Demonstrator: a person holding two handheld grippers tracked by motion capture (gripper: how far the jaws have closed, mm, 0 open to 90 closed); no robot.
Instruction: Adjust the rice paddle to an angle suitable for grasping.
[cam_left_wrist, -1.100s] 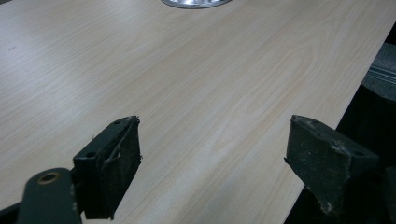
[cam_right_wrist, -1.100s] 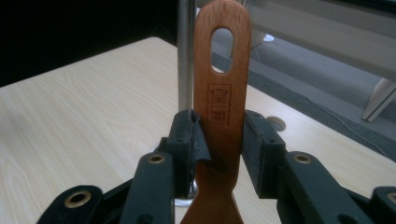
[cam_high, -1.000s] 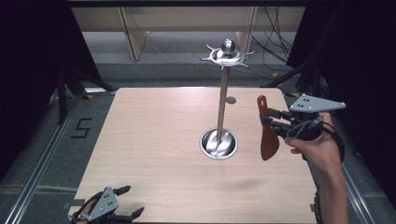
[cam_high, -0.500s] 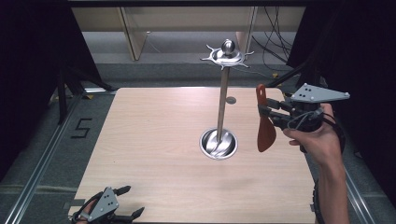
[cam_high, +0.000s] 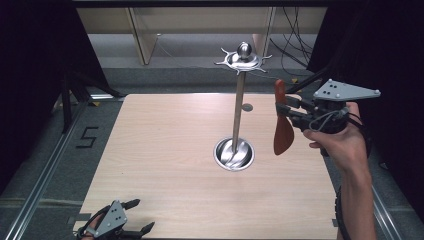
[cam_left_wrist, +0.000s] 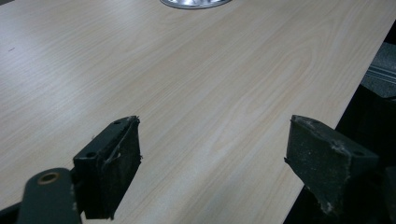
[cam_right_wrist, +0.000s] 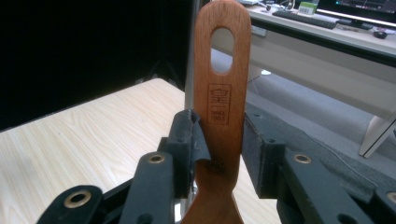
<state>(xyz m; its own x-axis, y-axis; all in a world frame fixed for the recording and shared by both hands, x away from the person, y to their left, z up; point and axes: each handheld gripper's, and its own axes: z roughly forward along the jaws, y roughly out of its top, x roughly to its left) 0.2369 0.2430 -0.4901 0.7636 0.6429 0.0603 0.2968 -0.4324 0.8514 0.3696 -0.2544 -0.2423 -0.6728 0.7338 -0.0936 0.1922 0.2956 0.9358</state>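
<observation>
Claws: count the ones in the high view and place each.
2. The left claw sits open at the table's near left corner; the right claw holds a wooden spatula above its right side.

Evenly lit table — dark surroundings, perhaps slightly soft.

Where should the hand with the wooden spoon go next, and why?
Probably up and toward the hooks at the top of the shiny metal stand. The right gripper is shut on the brown wooden spoon, whose handle has an oval hole pointing up, and it hangs beside the pole, below the hooks.
</observation>
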